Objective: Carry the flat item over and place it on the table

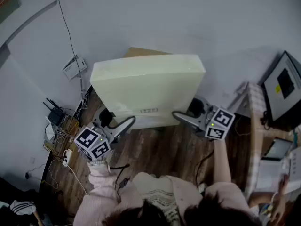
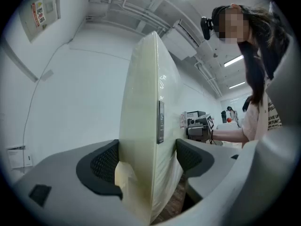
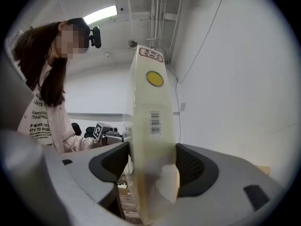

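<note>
The flat item (image 1: pixel 148 86) is a broad pale yellow slab wrapped in clear film, held on edge above the wooden floor, in front of the person. My left gripper (image 1: pixel 120 125) grips its lower left edge and my right gripper (image 1: pixel 184 118) its lower right edge. In the left gripper view the slab (image 2: pixel 146 121) stands upright between the two dark pads (image 2: pixel 101 164), which press on both faces. The right gripper view shows the slab's edge (image 3: pixel 151 126) with a barcode and a yellow sticker, pinched between that gripper's pads (image 3: pixel 193 166).
A brown cardboard sheet (image 1: pixel 141 52) leans on the white wall behind the slab. A router and tangled cables (image 1: pixel 59 121) lie at the left on the floor (image 1: pixel 160 154). A monitor (image 1: pixel 283 86) and white furniture (image 1: pixel 256 109) stand at the right.
</note>
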